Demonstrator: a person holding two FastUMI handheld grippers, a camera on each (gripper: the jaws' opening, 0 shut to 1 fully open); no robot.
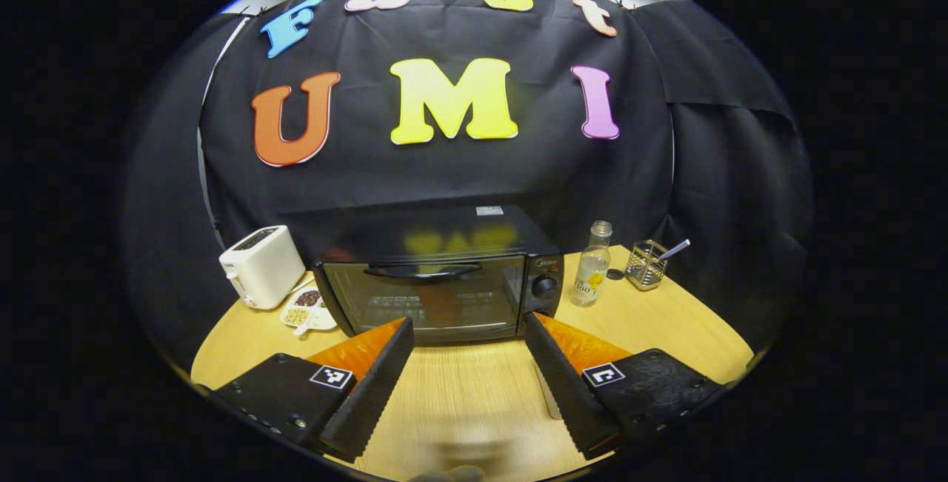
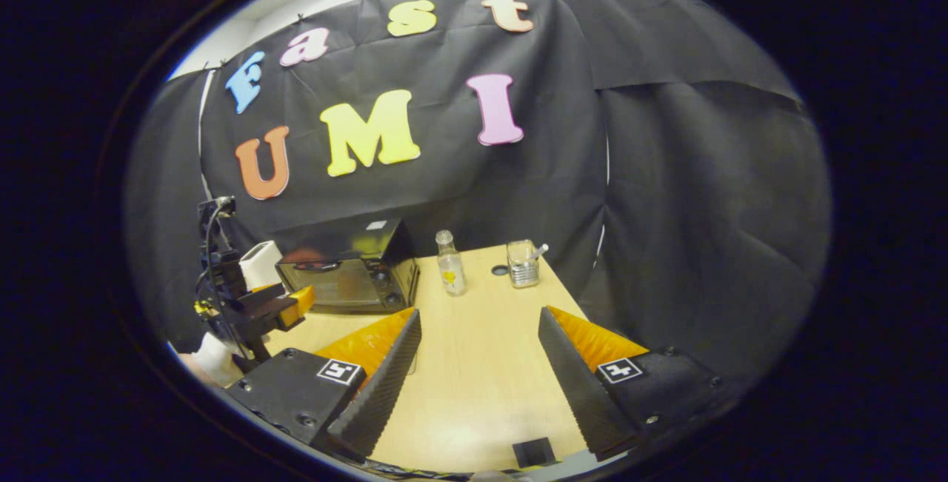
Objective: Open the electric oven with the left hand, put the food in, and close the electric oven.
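A black electric oven (image 1: 437, 282) stands at the back of the round wooden table (image 1: 474, 400), door shut, with a curved handle (image 1: 422, 271) across the top of its glass and knobs (image 1: 545, 286) on its right side. My left gripper (image 1: 469, 328) hovers open just in front of the door, nothing between its fingers. A white divided dish of food (image 1: 307, 307) lies to the left of the oven. In the right gripper view the oven (image 2: 348, 267) sits far left, and my right gripper (image 2: 478, 320) is open over bare table. The left gripper (image 2: 255, 304) shows there at the left.
A white toaster (image 1: 261, 266) stands left of the oven. To its right are a clear bottle (image 1: 592, 266), a small dark cap (image 1: 615, 274) and a wire holder with a spoon (image 1: 647, 263). Black cloth walls close in behind. A small black block (image 2: 535, 452) lies near the table's front edge.
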